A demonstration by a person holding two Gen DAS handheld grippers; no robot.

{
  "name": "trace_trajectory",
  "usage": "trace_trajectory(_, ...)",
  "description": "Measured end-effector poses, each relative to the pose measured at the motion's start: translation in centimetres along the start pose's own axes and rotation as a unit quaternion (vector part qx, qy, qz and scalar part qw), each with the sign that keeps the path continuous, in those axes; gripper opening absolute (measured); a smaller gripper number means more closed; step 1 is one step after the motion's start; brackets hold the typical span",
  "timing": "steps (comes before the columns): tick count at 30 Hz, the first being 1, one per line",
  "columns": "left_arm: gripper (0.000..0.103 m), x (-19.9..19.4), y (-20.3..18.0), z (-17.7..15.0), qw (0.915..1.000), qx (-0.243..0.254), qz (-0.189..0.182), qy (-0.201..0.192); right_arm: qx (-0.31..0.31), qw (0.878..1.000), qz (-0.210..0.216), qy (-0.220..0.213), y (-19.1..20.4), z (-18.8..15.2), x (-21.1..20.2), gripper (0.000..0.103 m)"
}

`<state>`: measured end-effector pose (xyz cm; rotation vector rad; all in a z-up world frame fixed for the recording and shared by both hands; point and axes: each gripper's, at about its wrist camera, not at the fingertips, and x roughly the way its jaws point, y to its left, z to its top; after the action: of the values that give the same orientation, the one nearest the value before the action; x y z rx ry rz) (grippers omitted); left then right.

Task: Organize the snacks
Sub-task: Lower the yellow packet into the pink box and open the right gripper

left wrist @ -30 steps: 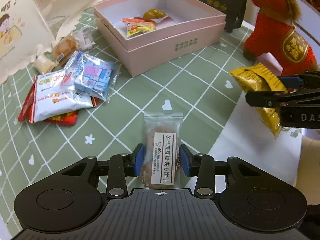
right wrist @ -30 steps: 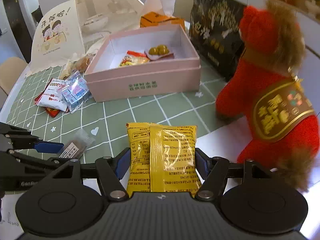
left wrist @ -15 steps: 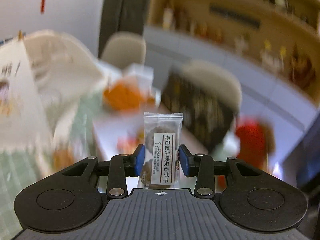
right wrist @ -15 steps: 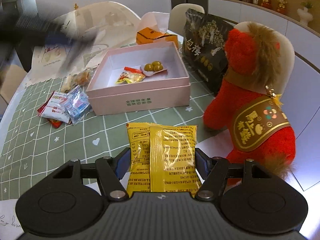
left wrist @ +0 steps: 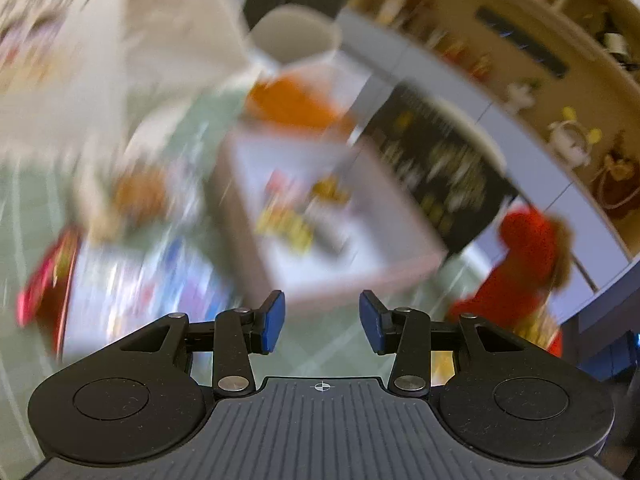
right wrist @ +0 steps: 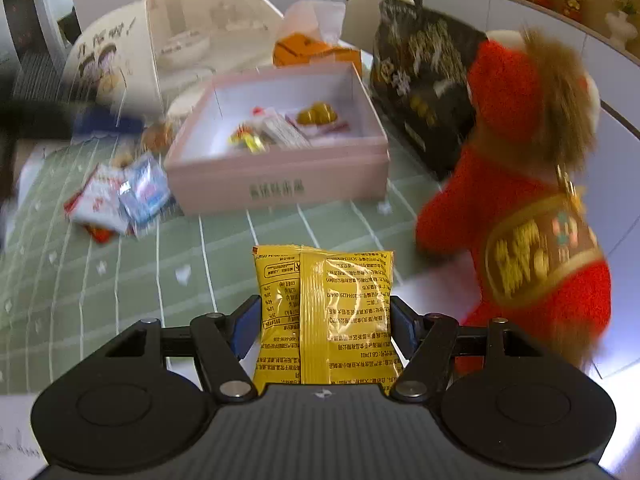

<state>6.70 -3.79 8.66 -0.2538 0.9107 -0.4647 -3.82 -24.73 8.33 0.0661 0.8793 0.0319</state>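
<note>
My left gripper is open and empty, its view blurred by motion, above the table in front of the pink box. The clear biscuit packet lies inside the pink box beside a small colourful packet and round yellow sweets. My right gripper is shut on a yellow snack bag, held above the green checked tablecloth in front of the box. The left gripper shows as a dark blur at the left edge of the right wrist view.
A pile of snack packets lies left of the box. A red plush horse stands at the right. A dark gift bag and an orange box are behind the pink box. A white mesh food cover stands at the back left.
My left gripper has opened and the biscuit packet is out of it, now lying in the pink box. The left gripper is moving fast. The right gripper has held the yellow bag throughout.
</note>
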Motion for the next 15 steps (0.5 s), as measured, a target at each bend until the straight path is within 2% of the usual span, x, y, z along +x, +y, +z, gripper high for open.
trace_trajectory(4,0.046,-0.1,2.7,-4.1,0.9977,-0.056,0.014,0.035,-0.032,0.997,-0.007,-0.069,0.7,6.3,-0.8,0.067)
trace_trajectory(6,0.046,-0.4,3.6,-5.1,0.9967,-0.066,0.022,0.043,-0.037,0.992,0.001,-0.123,1.0,10.3,-1.4,0.068)
trace_trajectory(7,0.046,-0.6,3.9,-5.4,0.9964,-0.067,0.028,0.044,-0.039,0.989,0.007,-0.143,1.1,11.9,-1.3,0.076)
trace_trajectory(8,0.046,-0.9,4.1,-5.6,0.9962,-0.067,0.033,0.045,-0.041,0.988,0.008,-0.148,1.2,13.1,-0.9,0.089)
trace_trajectory(11,0.046,-1.8,4.8,-5.6,0.9957,-0.069,0.049,0.038,-0.030,0.991,0.006,-0.131,1.7,15.8,0.6,0.089)
trace_trajectory(15,0.046,-2.4,5.9,-5.0,0.9947,-0.072,0.072,0.018,-0.038,0.992,0.045,-0.112,3.5,14.0,1.8,0.089)
